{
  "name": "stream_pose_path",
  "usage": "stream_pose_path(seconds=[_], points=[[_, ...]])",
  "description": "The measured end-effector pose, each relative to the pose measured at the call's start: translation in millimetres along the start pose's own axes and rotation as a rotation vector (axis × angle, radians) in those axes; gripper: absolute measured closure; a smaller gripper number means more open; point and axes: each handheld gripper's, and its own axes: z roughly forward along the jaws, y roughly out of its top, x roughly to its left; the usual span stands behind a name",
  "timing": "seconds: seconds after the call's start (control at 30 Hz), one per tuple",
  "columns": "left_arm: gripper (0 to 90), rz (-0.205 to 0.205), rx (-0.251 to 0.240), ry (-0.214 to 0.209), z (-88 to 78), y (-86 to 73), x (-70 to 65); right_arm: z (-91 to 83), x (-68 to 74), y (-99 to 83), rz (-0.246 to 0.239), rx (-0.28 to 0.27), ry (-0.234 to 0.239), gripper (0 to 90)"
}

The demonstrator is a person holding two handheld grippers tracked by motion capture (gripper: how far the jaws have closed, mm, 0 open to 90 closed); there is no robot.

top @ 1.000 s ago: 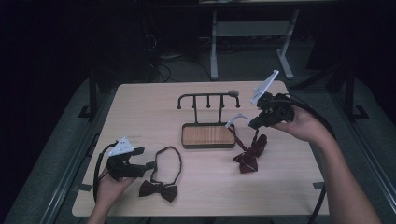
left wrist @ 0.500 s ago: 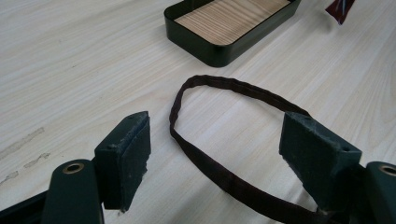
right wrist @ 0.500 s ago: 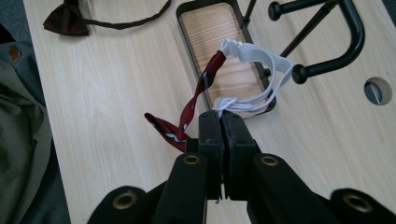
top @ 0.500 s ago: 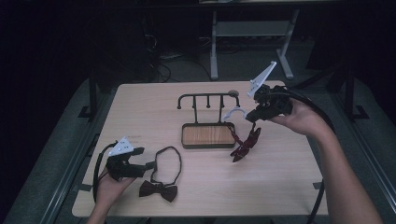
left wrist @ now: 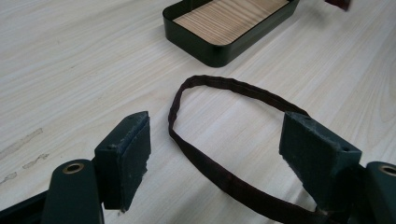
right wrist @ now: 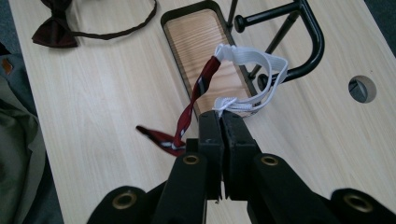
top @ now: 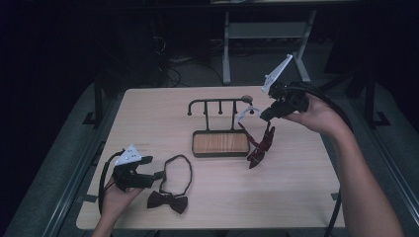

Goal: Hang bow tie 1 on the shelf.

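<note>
Red striped tie (top: pixel 260 144), seemingly white-looped, dangling from clamped right claw (top: pixel 264 114); left claw (top: pixel 157 175) apart.

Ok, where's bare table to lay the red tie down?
Free: the table right of the tray, and the far-left stretch behind the left hand-held gripper. Crowded: around the rack and the brown bow tie near the front.
</note>
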Motion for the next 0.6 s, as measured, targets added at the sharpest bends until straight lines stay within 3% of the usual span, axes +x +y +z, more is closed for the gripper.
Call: stream_pose_path(seconds=[0.6], points=[[24.7,0.006,0.007,-0.006,0.6,-0.1,0.5,7.3,-27.7,4.1,0.054,0.043,-0.008,87.0]])
